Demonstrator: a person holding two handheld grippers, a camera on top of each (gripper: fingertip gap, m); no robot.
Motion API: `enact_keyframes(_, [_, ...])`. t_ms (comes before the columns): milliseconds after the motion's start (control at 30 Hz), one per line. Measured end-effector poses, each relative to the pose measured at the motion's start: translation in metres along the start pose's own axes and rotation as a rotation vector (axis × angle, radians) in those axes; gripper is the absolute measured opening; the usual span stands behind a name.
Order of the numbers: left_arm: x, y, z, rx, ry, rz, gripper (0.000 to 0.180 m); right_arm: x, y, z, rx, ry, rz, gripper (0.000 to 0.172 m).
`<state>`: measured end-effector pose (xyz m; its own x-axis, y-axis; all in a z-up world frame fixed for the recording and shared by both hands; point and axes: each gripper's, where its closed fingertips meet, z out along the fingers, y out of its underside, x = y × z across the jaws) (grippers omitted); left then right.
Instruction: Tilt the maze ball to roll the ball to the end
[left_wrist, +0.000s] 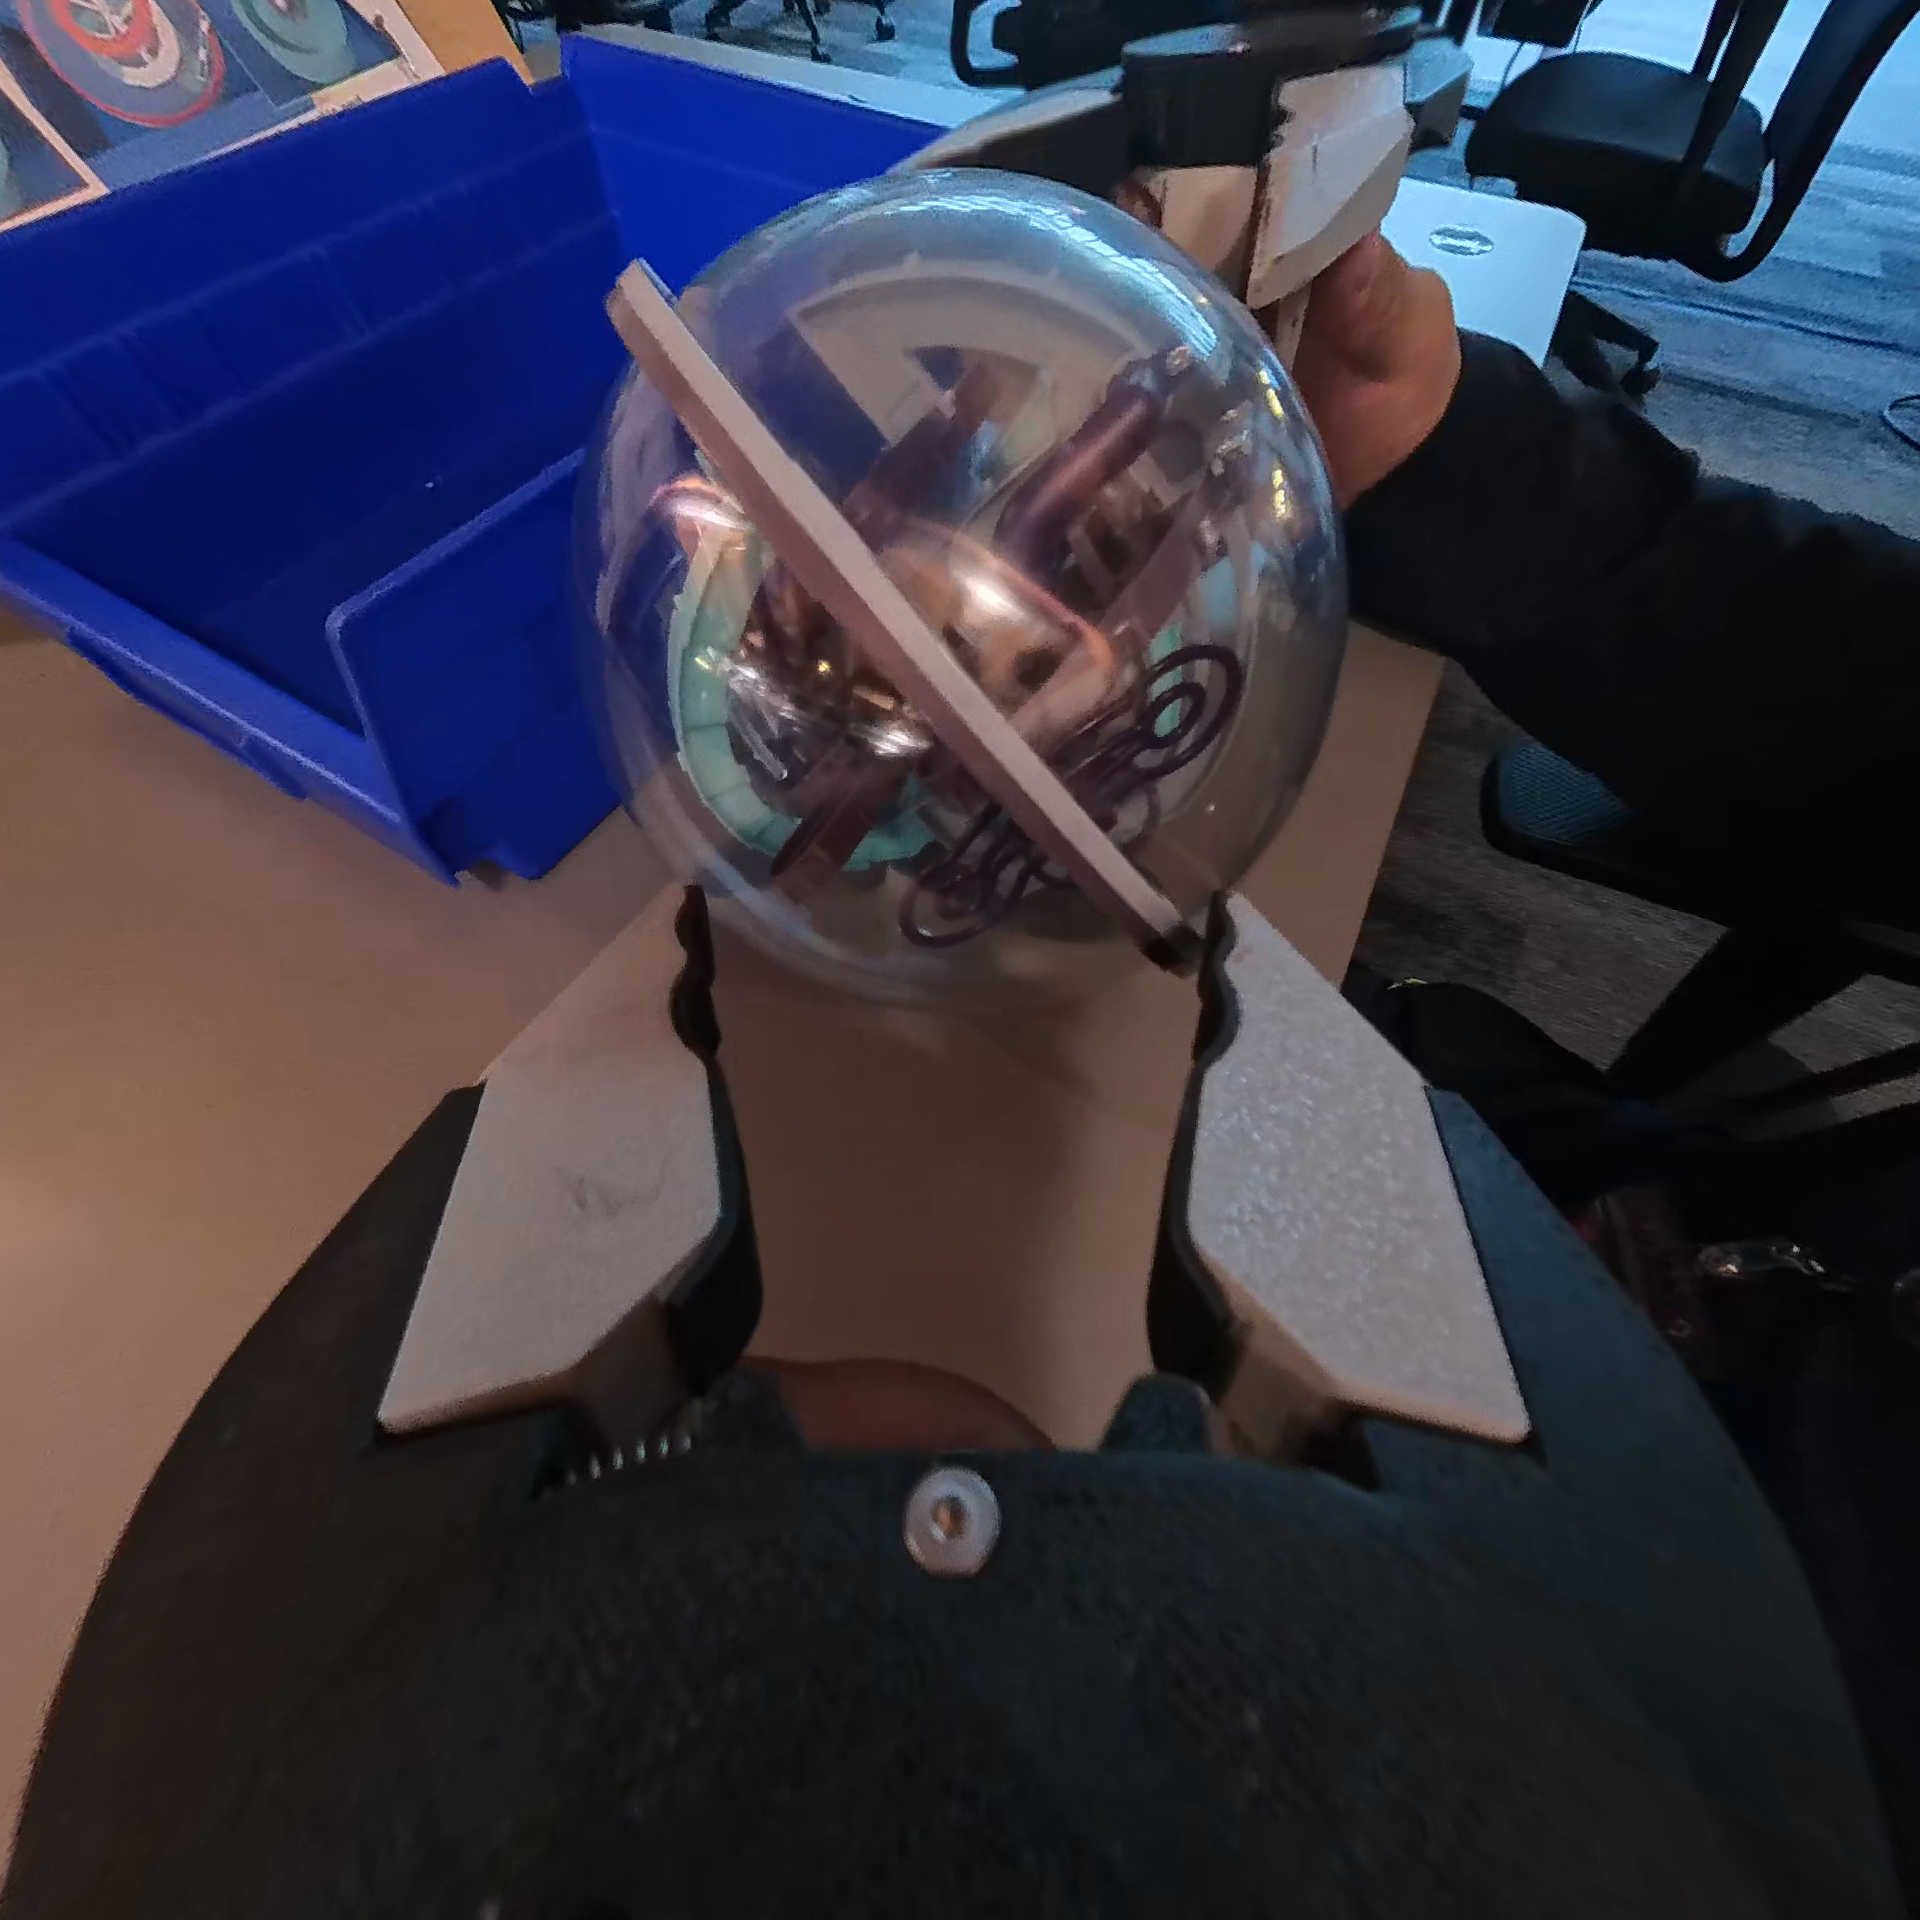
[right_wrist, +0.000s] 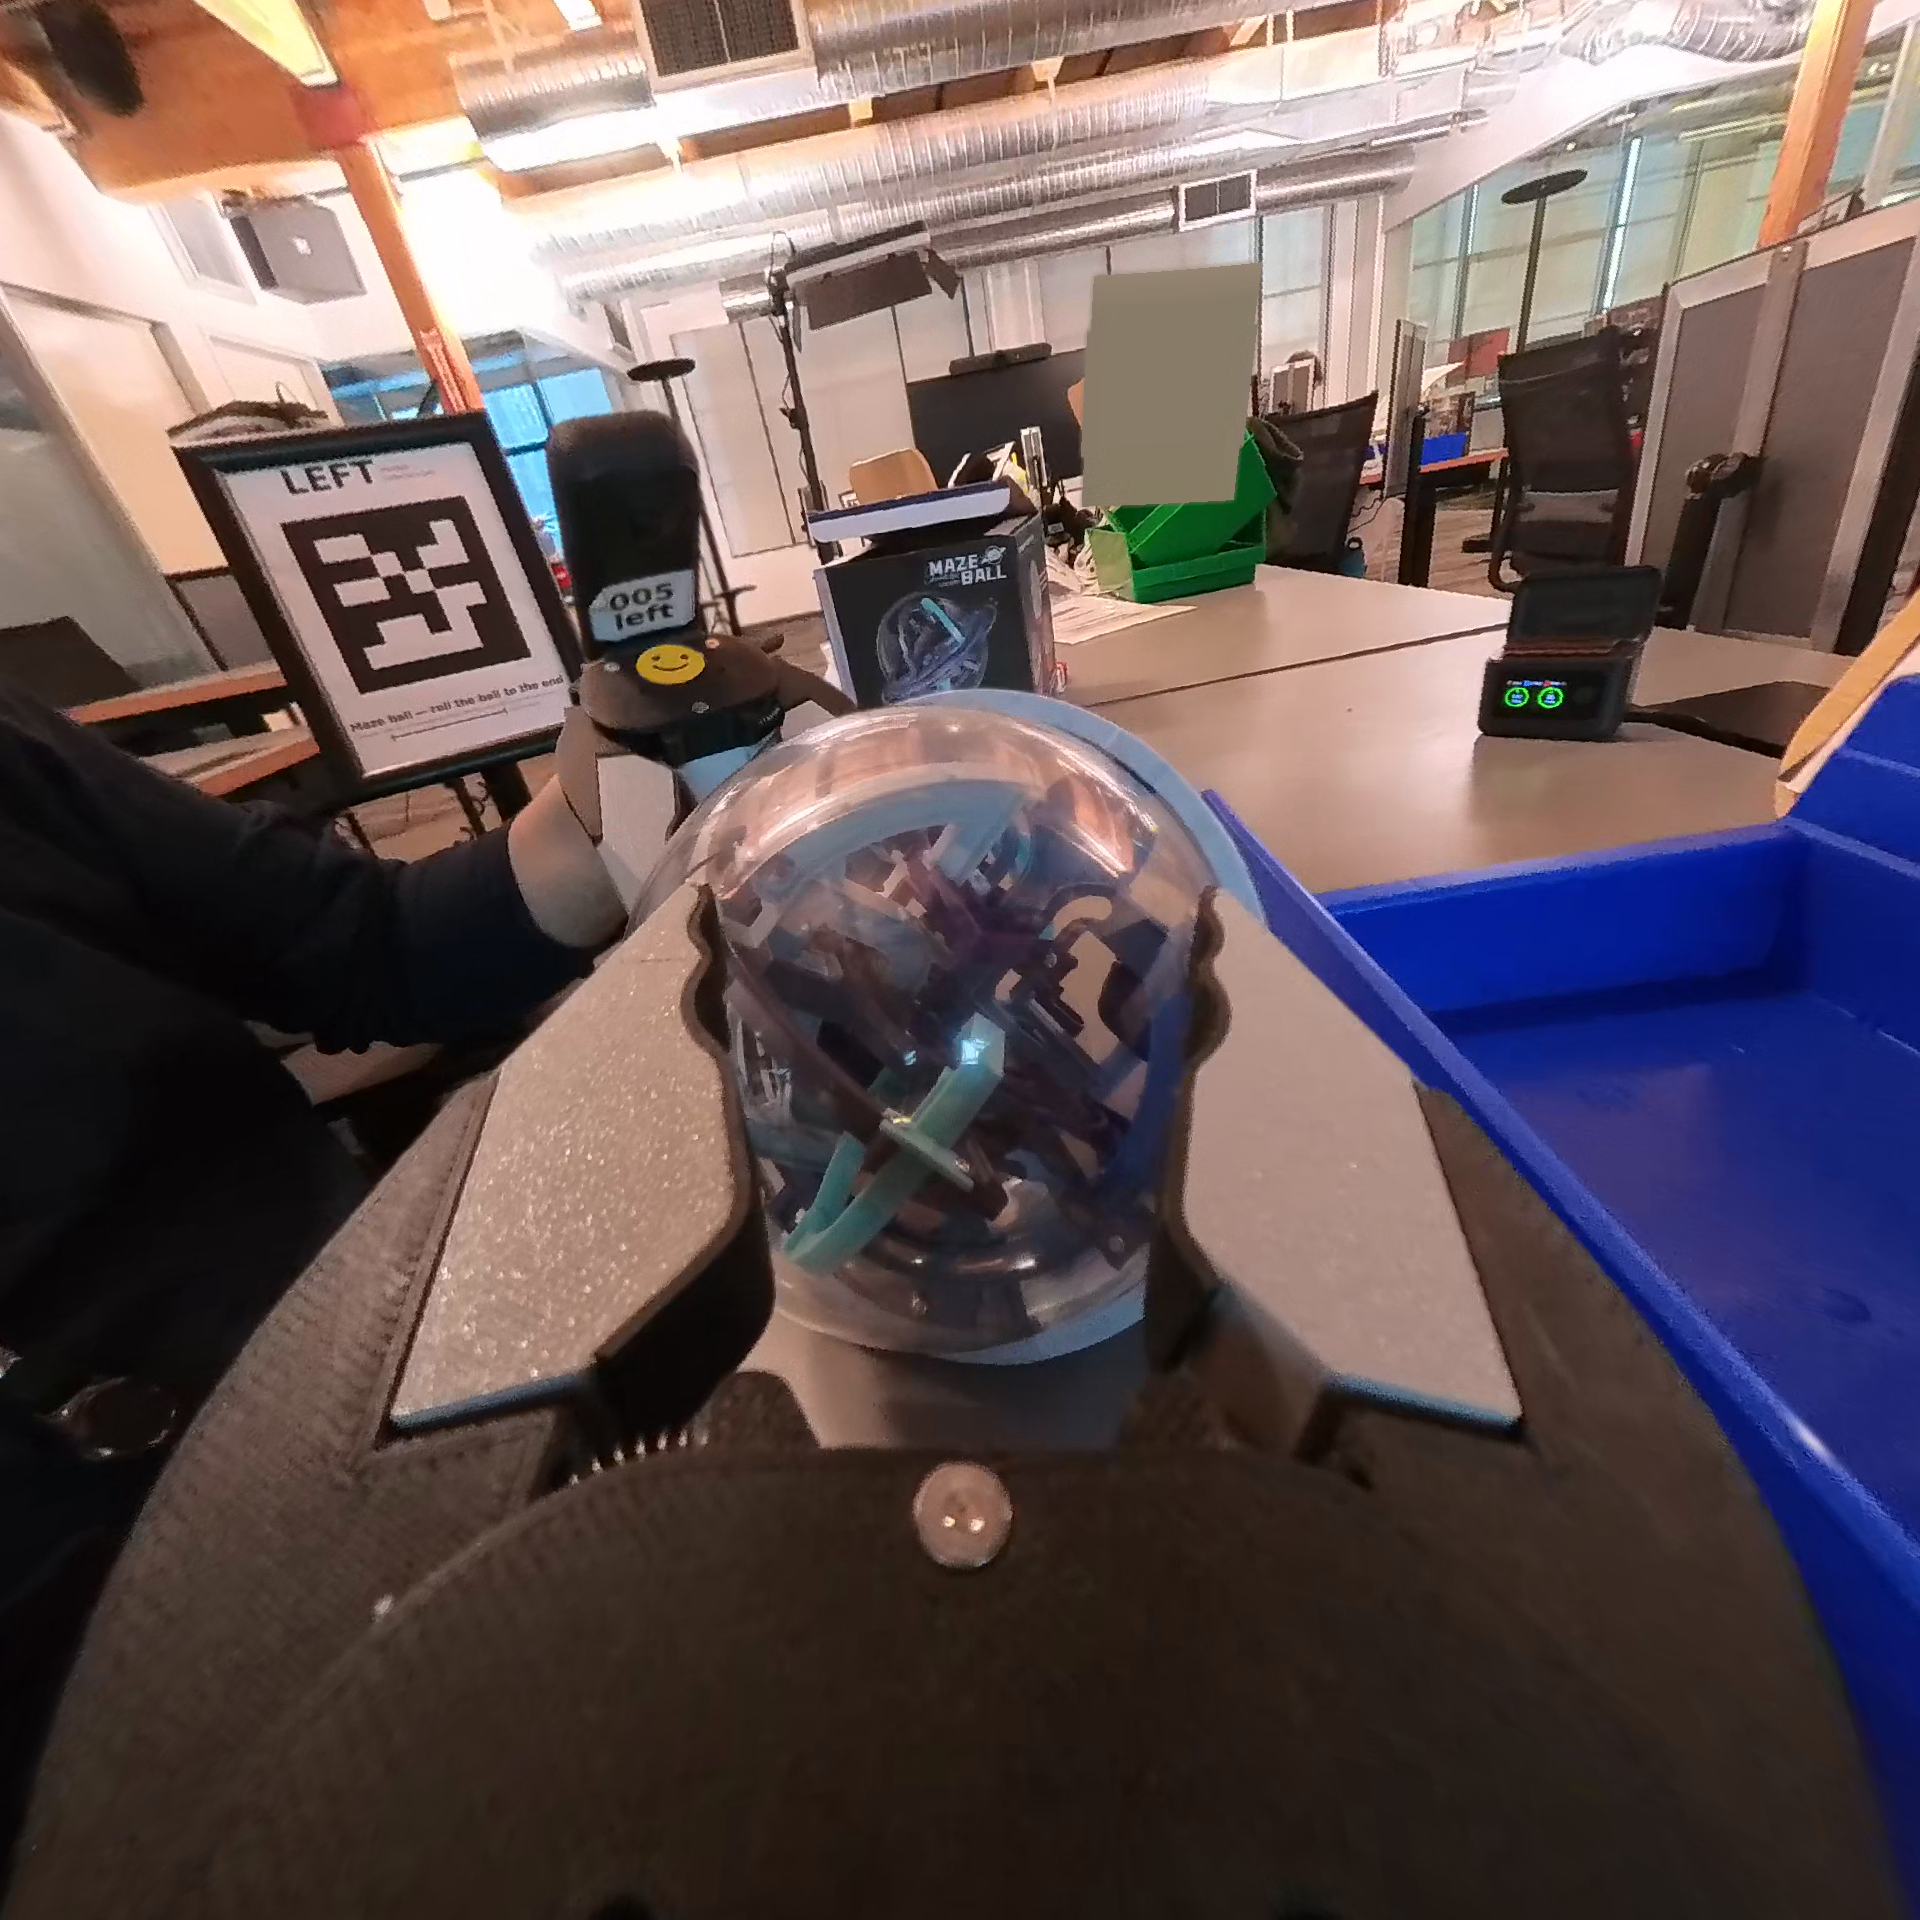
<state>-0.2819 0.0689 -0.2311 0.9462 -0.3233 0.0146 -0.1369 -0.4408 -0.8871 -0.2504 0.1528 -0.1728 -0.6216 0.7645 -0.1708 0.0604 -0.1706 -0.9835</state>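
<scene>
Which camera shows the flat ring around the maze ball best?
The left wrist view. There the ring crosses the clear maze ball as one long slanted band, seen nearly end to end. The right wrist view shows only a light blue arc of it behind the ball's top, beside the blue bin.

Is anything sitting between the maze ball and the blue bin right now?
No. In the left wrist view the maze ball hangs raised in front of the blue bin, with only bare tan tabletop below.
</scene>
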Motion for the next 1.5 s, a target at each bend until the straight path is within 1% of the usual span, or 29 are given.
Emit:
enact_keyframes(233, [0.003,0.006,-0.003,-0.009,0.008,0.022,0.085,0.002,-0.007,-0.001,0.023,-0.014,0.010,0.090])
enact_keyframes(367, [0.006,0.008,-0.002,-0.013,0.019,0.024,0.081,0.005,-0.005,0.000,0.010,-0.007,0.026,0.094])
enact_keyframes(567, [0.005,0.010,0.001,-0.022,0.024,0.028,0.082,0.008,-0.001,0.001,0.007,-0.015,0.080,0.101])
enact_keyframes(667, [0.004,0.014,0.003,-0.036,0.024,0.025,0.079,0.005,0.002,0.003,-0.006,-0.040,0.111,0.104])
enact_keyframes(833, [0.005,0.017,0.005,-0.048,0.031,0.021,0.081,0.003,0.009,0.007,-0.029,-0.076,0.174,0.111])
enact_keyframes(1033, [0.004,0.015,0.006,-0.032,0.031,0.011,0.081,0.007,0.010,0.006,-0.025,-0.070,0.205,0.111])
enact_keyframes(1233, [0.002,0.012,0.007,-0.006,0.045,-0.040,0.080,0.014,0.010,0.005,-0.016,-0.058,0.261,0.111])
enact_keyframes(1500, [0.002,0.013,0.008,-0.006,0.042,-0.034,0.081,0.013,0.010,0.005,-0.016,-0.056,0.247,0.111])
